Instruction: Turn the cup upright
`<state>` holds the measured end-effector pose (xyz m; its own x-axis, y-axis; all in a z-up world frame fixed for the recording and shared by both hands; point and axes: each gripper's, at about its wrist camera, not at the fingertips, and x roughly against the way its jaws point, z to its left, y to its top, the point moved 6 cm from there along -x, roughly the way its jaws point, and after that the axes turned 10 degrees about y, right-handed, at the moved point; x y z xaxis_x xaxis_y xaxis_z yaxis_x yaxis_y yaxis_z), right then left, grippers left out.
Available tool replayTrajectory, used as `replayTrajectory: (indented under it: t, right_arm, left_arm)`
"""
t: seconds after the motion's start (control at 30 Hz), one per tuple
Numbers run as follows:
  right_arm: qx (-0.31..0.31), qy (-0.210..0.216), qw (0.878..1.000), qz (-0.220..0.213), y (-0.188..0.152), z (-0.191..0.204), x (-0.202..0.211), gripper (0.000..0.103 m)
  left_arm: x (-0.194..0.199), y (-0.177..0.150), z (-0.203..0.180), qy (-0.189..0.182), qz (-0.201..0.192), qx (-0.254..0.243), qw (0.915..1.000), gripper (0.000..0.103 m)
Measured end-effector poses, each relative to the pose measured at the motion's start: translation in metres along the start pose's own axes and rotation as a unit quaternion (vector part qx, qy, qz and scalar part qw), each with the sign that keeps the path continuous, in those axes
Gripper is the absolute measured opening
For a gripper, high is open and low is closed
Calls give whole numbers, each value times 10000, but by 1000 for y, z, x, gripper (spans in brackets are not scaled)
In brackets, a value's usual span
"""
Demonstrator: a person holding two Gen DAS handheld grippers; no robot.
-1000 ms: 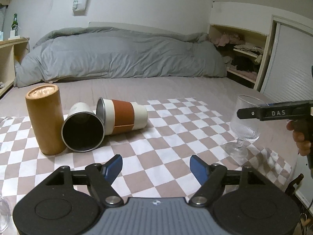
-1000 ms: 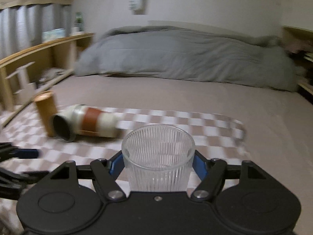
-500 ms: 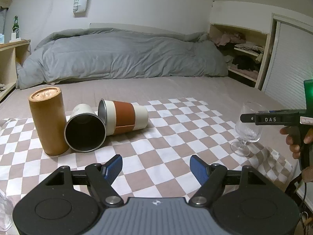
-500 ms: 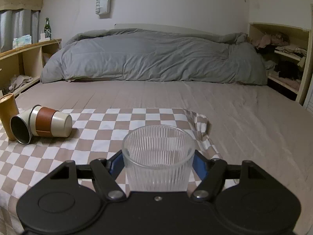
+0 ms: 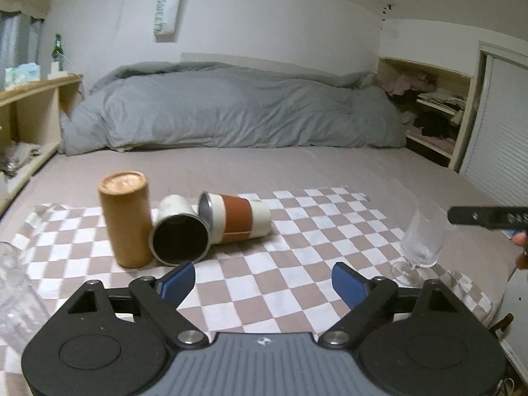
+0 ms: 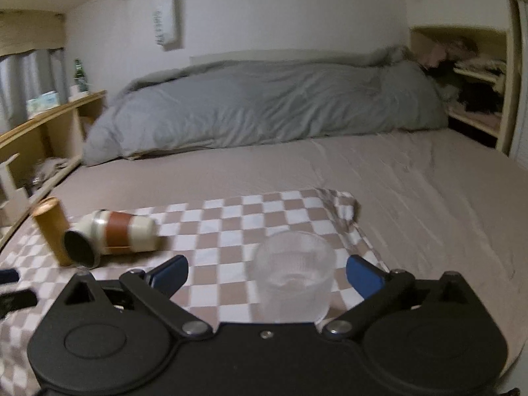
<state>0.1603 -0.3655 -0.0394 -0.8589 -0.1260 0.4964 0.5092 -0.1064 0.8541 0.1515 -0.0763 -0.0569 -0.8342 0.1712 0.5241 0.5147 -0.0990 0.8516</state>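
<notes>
A ribbed stemmed glass (image 5: 420, 242) stands upright on the right end of the checkered cloth (image 5: 297, 264). In the right wrist view the glass (image 6: 293, 283) sits between the spread blue fingers of my right gripper (image 6: 267, 274), which is open and not touching it. My left gripper (image 5: 264, 280) is open and empty above the cloth. A white cup (image 5: 180, 232) lies on its side with its dark mouth toward me. A cream cup with a rust band (image 5: 236, 219) lies on its side beside it.
A tan cylinder (image 5: 125, 217) stands upright left of the lying cups. Another clear glass (image 5: 16, 293) shows at the left edge. A grey duvet (image 5: 231, 115) lies at the back of the bed. Wooden shelves stand to the left and right.
My right gripper has opened and let go of the stemmed glass, which now stands on the cloth. The left gripper stayed open and shifted slightly.
</notes>
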Motion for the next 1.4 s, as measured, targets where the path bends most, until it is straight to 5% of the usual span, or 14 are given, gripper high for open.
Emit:
replayTrajectory:
  t: [0.37,0.67,1.4]
  right_arm:
    - [93,-62,9999,-117,-11,47,61,103]
    - [-10,-231,9997,-85,-40,67,85,103]
    - [238,-470,9984,180,-84,90,104,103]
  left_arm:
    - [64,3,8,522,-236,-41,9984,103]
    - [94,-16,13,600,-33,5,9982,103]
    - [107,-51,12,988,237,-150,9947,103]
